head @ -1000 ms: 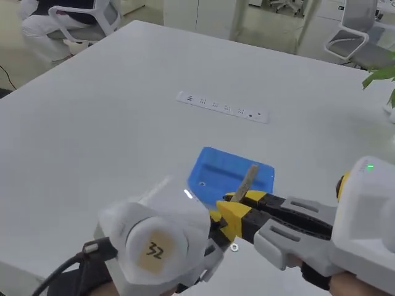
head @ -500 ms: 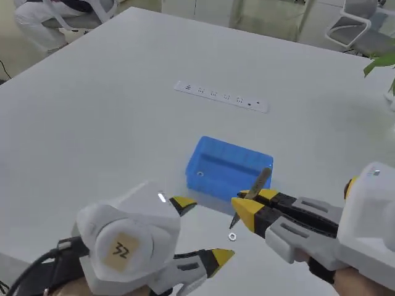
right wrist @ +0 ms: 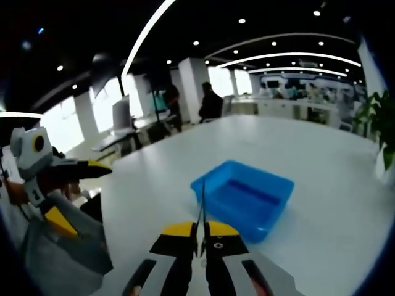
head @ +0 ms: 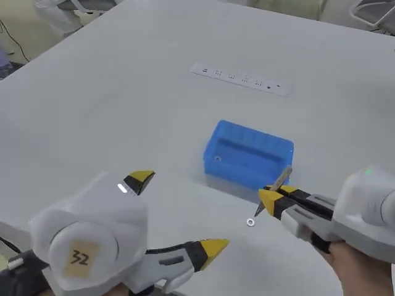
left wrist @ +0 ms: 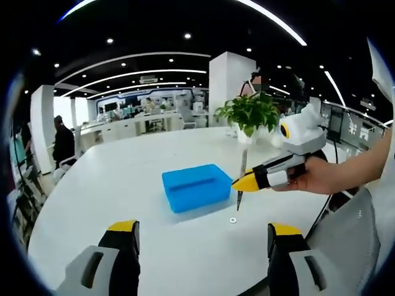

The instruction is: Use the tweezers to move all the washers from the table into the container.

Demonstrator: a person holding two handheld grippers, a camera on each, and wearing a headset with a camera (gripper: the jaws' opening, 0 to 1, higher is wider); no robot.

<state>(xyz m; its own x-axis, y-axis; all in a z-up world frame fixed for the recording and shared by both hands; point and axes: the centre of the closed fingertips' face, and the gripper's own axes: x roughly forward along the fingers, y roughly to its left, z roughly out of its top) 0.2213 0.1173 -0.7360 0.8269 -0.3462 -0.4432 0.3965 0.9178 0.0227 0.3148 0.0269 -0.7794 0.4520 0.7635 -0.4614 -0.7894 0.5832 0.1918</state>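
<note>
Right claw (head: 270, 198) pinched narrow on the tweezers (head: 282, 179), yellow tips squeezing the two legs partway along. Tweezers tilted, points down toward the bench (head: 111, 105). Tip sits just beside the washer (head: 250, 222). Contact can't be confirmed; the left gripper view shows a small gap between them.

Washer lies flat on the bench, just on the near-edge side of the blue container (head: 234, 176), off its right half, not inside it.

Container sits mid-bench, open side up, well apart from the power strip (head: 241, 80), which lies toward the far edge. Small ring (head: 217, 159) on the container floor near its left end, washer-like, too small to be sure.

Left claw (head: 177, 213) wide, nothing between the jaws. It hovers over the bench toward the near edge, left of the washer and apart from the container.

In the right gripper view the tweezers run straight up between the jaws, with the container beyond them.
</note>
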